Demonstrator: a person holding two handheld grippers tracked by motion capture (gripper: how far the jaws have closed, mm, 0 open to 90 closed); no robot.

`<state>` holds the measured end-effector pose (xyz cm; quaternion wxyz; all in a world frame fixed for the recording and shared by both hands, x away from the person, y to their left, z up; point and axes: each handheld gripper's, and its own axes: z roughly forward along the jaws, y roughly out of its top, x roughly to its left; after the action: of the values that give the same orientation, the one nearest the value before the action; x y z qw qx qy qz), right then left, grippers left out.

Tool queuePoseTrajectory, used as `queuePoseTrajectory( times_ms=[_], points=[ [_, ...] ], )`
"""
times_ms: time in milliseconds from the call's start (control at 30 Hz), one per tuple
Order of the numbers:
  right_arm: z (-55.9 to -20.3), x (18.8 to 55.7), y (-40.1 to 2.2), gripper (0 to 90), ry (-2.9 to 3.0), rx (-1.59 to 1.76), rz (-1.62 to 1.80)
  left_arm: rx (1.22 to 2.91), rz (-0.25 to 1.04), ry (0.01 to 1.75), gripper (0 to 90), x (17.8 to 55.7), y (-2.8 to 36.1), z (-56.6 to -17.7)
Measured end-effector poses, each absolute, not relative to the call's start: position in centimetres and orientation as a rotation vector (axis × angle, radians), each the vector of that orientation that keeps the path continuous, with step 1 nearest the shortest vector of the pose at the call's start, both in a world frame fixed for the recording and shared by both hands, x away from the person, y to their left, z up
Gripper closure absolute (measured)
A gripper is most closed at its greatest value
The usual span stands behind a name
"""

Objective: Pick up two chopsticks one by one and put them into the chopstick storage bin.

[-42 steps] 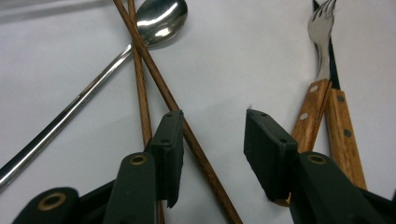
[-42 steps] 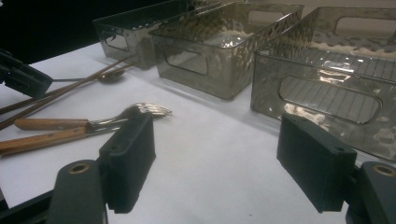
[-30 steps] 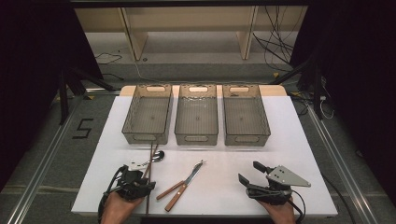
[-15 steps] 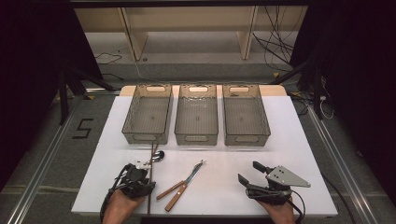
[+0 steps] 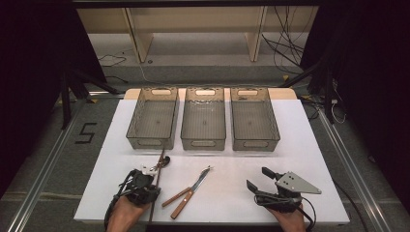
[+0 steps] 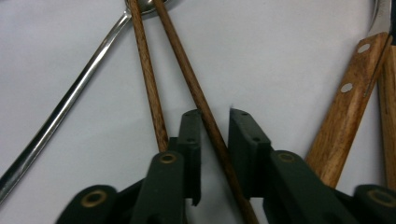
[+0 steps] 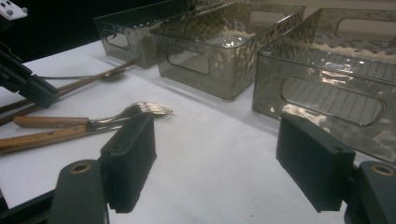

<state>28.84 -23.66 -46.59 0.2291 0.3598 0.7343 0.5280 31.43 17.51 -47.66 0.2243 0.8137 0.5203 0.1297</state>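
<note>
Wooden chopstick (image 6: pixel 212 121) lies between the left gripper's (image 6: pixel 215 114) closing jaws, not yet pinched; its twin (image 6: pixel 148 79) lies just outside. The right gripper (image 7: pixel 217 140) gapes empty.

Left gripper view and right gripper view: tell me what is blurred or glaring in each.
Left gripper view: the black gripper at the bottom is soft, the chopstick between its jaws sharper, and the spoon handle shines. Right gripper view: the near gripper is blurred, and light glints off the bins.
</note>
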Motion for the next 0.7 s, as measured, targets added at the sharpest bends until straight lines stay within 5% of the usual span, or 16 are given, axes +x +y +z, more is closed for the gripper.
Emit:
queuePoseTrajectory(
  times_ms=[700],
  points=[
    [-46.73,28.92,-23.57,28.9,2.031,0.989,1.446,2.233,0.338,1.432,82.7,31.7,17.6,-47.7]
  ],
)
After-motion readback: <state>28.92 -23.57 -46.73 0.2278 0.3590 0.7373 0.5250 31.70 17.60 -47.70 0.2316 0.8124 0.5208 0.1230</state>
